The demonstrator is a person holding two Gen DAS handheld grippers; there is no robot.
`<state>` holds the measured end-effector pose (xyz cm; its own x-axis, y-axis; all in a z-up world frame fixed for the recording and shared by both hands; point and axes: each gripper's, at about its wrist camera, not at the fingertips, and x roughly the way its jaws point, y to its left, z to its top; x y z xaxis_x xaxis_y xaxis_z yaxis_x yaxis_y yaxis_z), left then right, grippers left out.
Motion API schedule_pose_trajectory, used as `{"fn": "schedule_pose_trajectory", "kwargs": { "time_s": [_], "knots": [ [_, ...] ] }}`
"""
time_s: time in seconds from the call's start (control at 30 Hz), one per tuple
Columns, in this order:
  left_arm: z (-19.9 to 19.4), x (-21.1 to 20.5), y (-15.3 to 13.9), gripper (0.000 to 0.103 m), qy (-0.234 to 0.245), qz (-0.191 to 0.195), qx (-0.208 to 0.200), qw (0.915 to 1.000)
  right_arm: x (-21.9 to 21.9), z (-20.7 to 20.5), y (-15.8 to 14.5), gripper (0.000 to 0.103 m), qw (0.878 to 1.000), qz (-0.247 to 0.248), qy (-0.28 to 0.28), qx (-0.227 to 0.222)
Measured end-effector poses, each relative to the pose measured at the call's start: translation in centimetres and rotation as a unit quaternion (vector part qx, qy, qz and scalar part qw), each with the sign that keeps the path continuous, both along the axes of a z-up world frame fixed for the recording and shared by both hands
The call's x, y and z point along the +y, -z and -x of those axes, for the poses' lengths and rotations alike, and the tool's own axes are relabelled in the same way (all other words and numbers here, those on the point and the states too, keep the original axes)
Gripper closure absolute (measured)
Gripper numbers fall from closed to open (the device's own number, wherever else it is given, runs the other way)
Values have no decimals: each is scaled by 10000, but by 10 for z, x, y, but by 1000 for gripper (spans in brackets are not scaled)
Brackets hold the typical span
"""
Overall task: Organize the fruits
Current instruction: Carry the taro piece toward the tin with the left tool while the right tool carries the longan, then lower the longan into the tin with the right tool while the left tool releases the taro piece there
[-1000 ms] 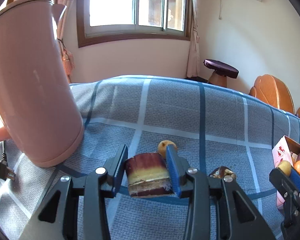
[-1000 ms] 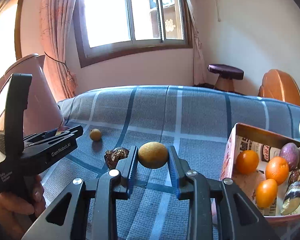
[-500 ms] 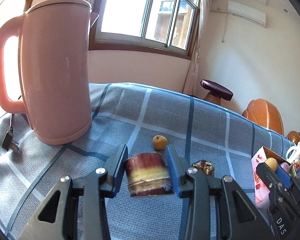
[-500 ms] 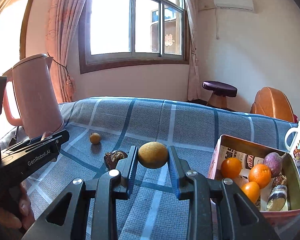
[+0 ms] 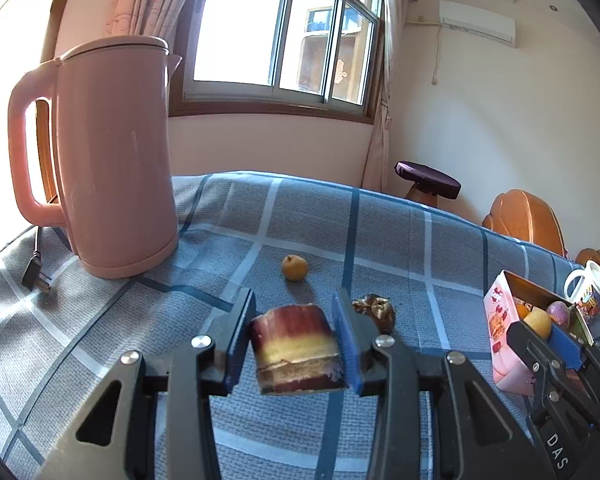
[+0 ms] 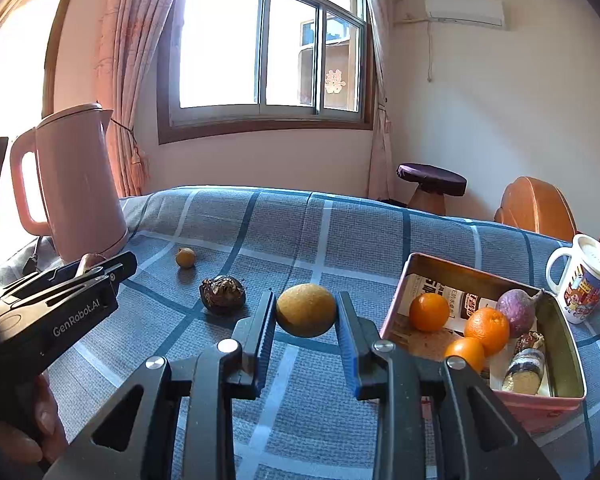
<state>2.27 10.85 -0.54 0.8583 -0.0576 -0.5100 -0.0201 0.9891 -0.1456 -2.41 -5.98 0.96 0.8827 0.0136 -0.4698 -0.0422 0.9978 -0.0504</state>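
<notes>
Checked cloth [image 6: 340, 236] bears kettle [image 6: 76, 184], tin [image 6: 556, 396], mug [image 6: 584, 284], perhaps a loquat [image 6: 185, 257].

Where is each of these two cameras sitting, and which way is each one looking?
Left wrist view: rides the left tool, looking over the sugarcane piece at the pink kettle; its own fingers show.
Right wrist view: rides the right tool, looking over a yellow-brown fruit toward the tin box; a hand shows.
Shared: kettle, checked cloth, tin box.

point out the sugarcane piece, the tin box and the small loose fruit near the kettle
sugarcane piece [image 5: 296, 350]: left wrist view, its yellow middle band.
tin box [image 6: 565, 338]: right wrist view, inner right wall.
small loose fruit [image 5: 295, 267]: left wrist view, centre of its skin.
</notes>
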Motion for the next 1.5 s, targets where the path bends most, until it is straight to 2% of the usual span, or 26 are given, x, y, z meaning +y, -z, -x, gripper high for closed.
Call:
{"fn": "schedule_pose_trajectory", "kwargs": {
  "time_s": [0.47,1.17,1.5],
  "knots": [
    [15,-36,-4,61,229,-338,-68,9991,-28,15,-1,71,9998,182,105,-57],
    [23,-120,-4,61,1021,-456,-47,9937,-97,21,-2,71,9975,328,629,-72],
    [17,-159,-4,61,1237,-413,27,9915,-136,17,-4,71,9941,469,971,-117]
  ]
}}
